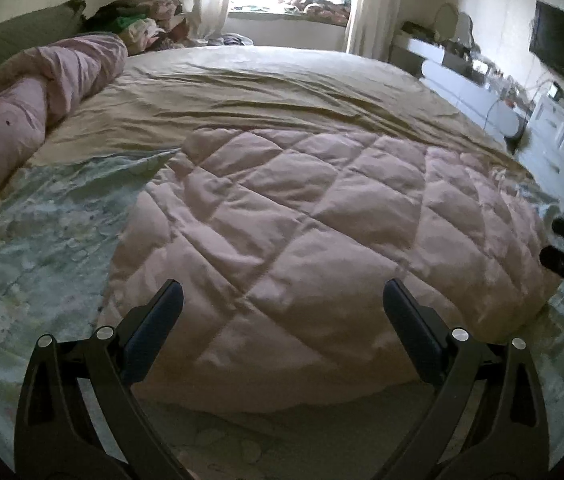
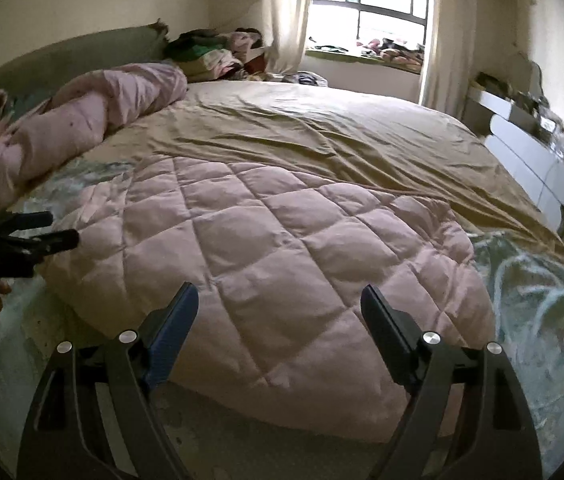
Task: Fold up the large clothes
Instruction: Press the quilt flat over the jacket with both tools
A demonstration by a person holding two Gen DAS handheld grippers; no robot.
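One puffy pink quilted comforter (image 1: 302, 248) lies folded on the bed (image 1: 282, 80); we judge it soft, bulky, best pinched at corners; our left gripper (image 1: 282, 292) and right gripper (image 2: 279, 296) hover spread, empty

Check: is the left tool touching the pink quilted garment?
Apart. The right wrist view shows the left tool open, hovering above the pink quilted garment.
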